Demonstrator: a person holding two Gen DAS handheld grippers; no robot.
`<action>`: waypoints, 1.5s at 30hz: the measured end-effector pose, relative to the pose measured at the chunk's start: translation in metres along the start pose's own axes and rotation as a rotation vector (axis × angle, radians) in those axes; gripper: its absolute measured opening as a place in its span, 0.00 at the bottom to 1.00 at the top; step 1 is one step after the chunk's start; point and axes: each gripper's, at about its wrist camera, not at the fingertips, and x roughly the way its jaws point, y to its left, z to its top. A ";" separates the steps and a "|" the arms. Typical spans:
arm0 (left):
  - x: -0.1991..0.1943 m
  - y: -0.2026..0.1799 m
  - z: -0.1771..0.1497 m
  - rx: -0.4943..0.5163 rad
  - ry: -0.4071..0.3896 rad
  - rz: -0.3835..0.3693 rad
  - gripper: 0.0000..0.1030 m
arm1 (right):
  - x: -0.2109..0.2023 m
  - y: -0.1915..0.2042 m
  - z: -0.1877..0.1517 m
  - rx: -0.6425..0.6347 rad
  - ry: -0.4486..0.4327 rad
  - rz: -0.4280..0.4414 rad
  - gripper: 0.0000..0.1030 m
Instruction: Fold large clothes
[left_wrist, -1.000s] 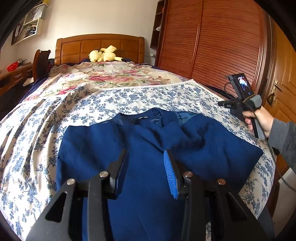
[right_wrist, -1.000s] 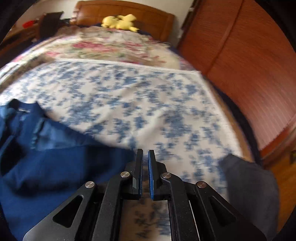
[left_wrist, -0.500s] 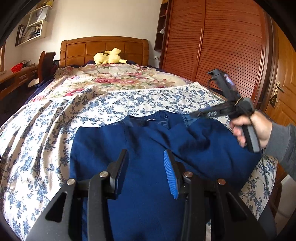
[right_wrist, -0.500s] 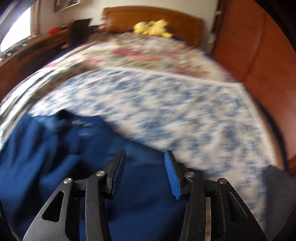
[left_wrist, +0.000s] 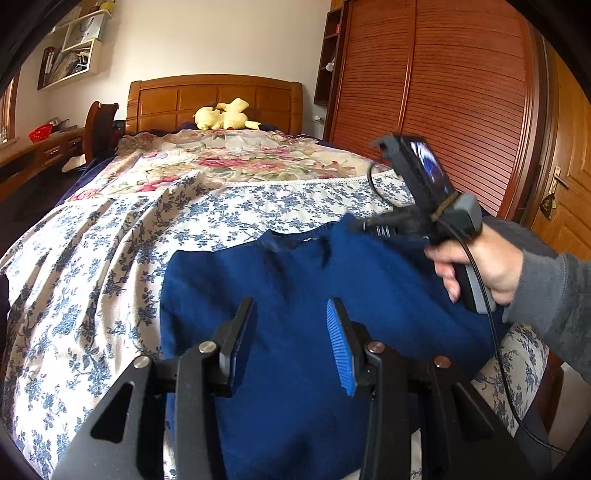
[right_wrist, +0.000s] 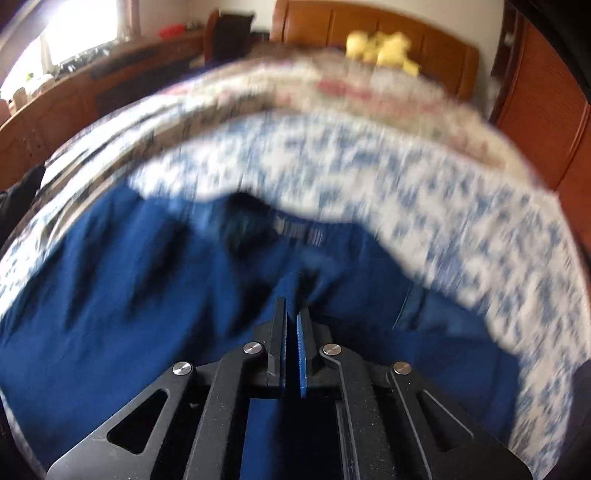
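Looks like the fold-over step: the right gripper is pinched tight on a fold of the blue jacket, which lies flat on the bed near its foot. Left gripper hovers above the jacket, jaws partly apart, holding nothing. Next I'd guess the pinched side gets carried across the middle and laid flat. Count: one jacket, two grippers, one yellow plush.

Jacket flat on the bedspread, plush toy behind it by the headboard, wardrobe right.
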 end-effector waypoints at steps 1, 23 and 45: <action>0.000 0.001 0.000 -0.001 0.001 0.002 0.37 | -0.002 -0.002 0.006 0.004 -0.020 -0.016 0.01; 0.010 -0.011 -0.003 0.038 0.007 0.022 0.37 | -0.044 -0.122 -0.050 0.098 0.138 -0.162 0.53; 0.001 -0.078 -0.041 0.099 0.057 -0.086 0.53 | -0.155 -0.109 -0.189 0.190 0.102 -0.072 0.67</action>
